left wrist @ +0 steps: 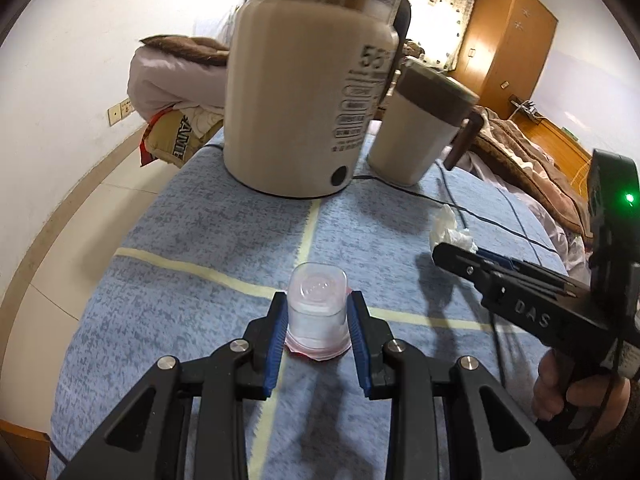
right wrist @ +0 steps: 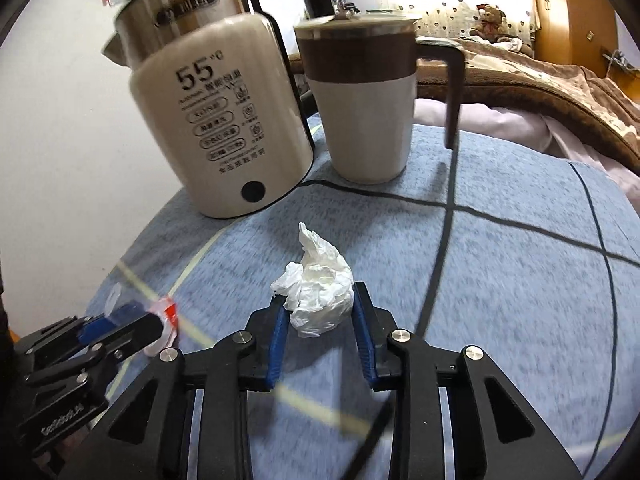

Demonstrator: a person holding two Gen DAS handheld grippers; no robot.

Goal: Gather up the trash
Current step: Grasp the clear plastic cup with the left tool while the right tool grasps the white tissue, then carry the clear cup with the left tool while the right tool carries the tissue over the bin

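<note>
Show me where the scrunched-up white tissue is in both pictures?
Left wrist view: the crumpled white paper tissue lies at the right middle, just beyond the tip of the right gripper.
Right wrist view: the tissue sits at centre, between the right gripper's blue pads.
Shared landmark: the cream electric kettle marked "55", behind the tissue on the blue cloth.

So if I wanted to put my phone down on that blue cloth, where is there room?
Bare blue cloth lies right of the crumpled tissue, below the mug. The back is crowded: kettle and mug side by side, a black cord trailing forward. The plastic cup occupies the near left.
</note>
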